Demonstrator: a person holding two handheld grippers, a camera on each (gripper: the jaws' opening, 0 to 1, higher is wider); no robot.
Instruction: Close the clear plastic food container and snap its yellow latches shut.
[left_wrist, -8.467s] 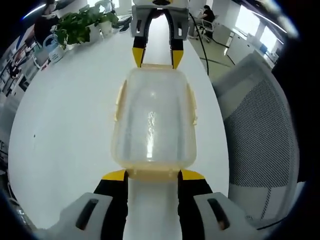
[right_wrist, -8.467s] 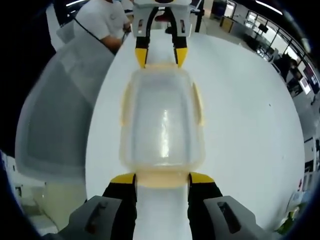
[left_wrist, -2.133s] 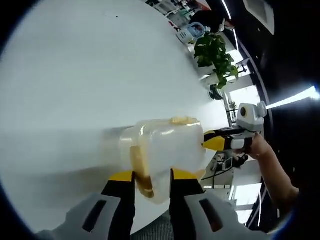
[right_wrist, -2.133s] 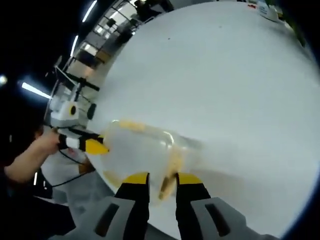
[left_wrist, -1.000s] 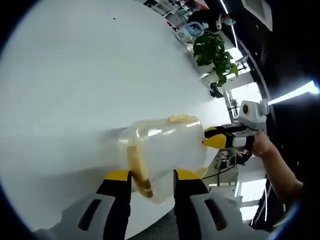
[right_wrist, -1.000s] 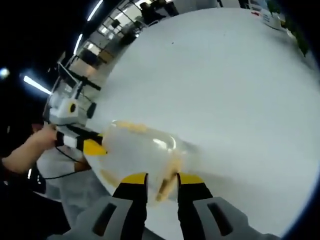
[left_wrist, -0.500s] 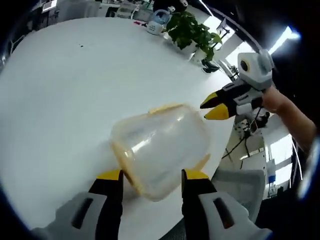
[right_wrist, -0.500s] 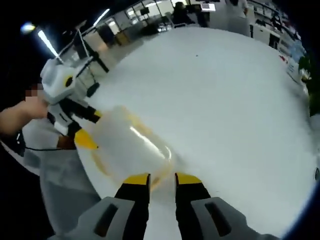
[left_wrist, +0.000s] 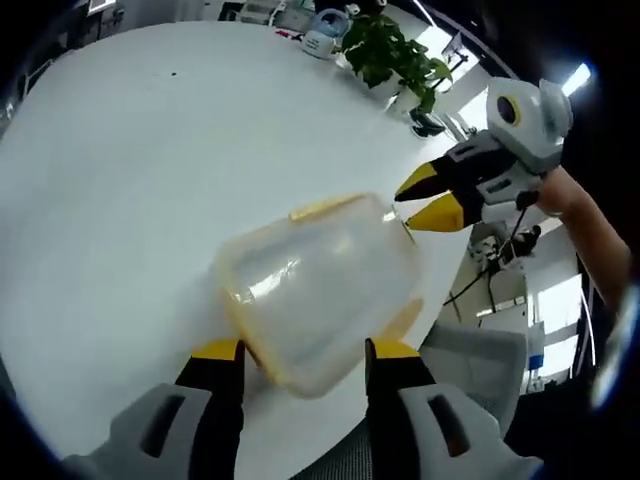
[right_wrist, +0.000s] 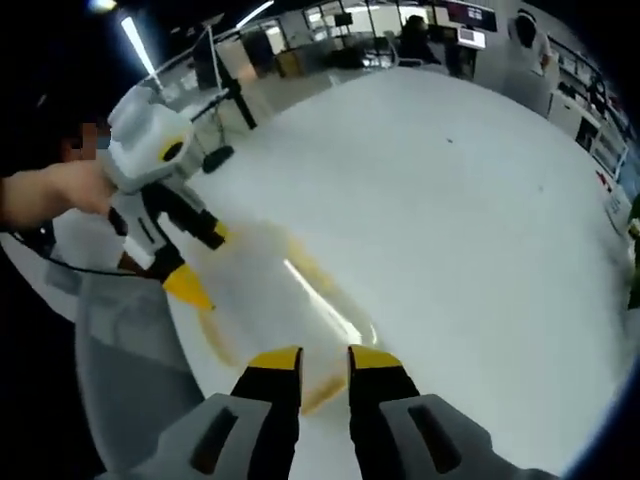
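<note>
Fingers of the left gripper (left_wrist: 302, 350) are standing spread wide, their yellow tips flanking the near end of the clear plastic container (left_wrist: 318, 288) without clearly pinching it, while the container is lying tilted on the white bench (left_wrist: 130, 170) just ahead of them. One yellow latch (left_wrist: 322, 207) is showing along the container's far edge, and another is running along the edge nearest the fingers. Beyond the container's far corner, the right gripper (left_wrist: 428, 197) is coming in with its yellow tips slightly parted, close to that corner; whether they are touching it is unclear. Farther off, potted plants (left_wrist: 392, 55) are sitting at the bench's far end. From the right gripper view, that gripper's own fingers (right_wrist: 312, 360) are sitting a little apart at the container (right_wrist: 280, 305), gripping nothing, and past it the left gripper (right_wrist: 180, 265) is reaching in, held by a hand (right_wrist: 55, 195).
</note>
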